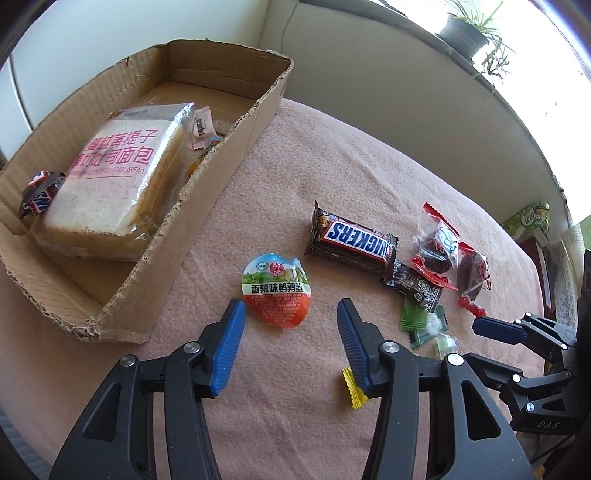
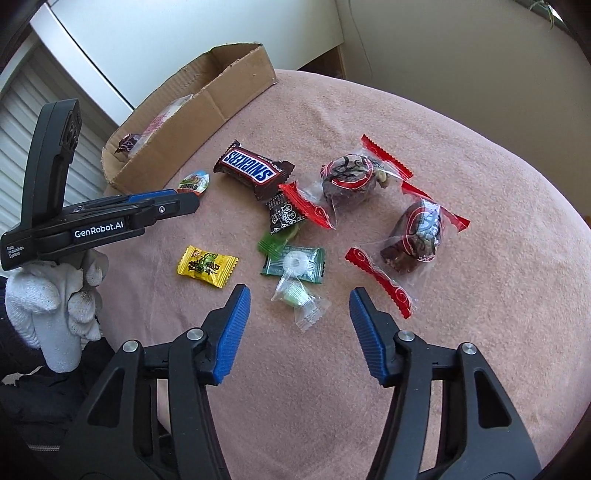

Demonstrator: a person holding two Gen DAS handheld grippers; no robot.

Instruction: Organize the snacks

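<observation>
A cardboard box (image 1: 207, 206) at the left holds a toast bread pack (image 1: 118, 173), a small Snickers (image 1: 38, 192) and a pink sachet (image 1: 201, 127). On the pink cloth lie a quail egg pack (image 1: 277, 295), a Snickers bar (image 1: 354, 240), red-edged clear packs (image 1: 447, 251), green candies (image 1: 424, 325) and a yellow candy (image 1: 352, 387). My left gripper (image 1: 291, 314) is open, its fingers either side of the egg pack. My right gripper (image 2: 299, 302) is open over a clear-wrapped candy (image 2: 295, 299). The box (image 2: 207, 99), Snickers bar (image 2: 255, 168) and yellow candy (image 2: 207, 266) also show in the right wrist view.
A pink cloth (image 2: 443, 332) covers the rounded table, whose edge curves off on the right. A potted plant (image 1: 469, 29) stands on the sill behind. A green carton (image 1: 528, 218) sits beyond the table's right edge. A gloved hand (image 2: 55, 306) holds the left gripper.
</observation>
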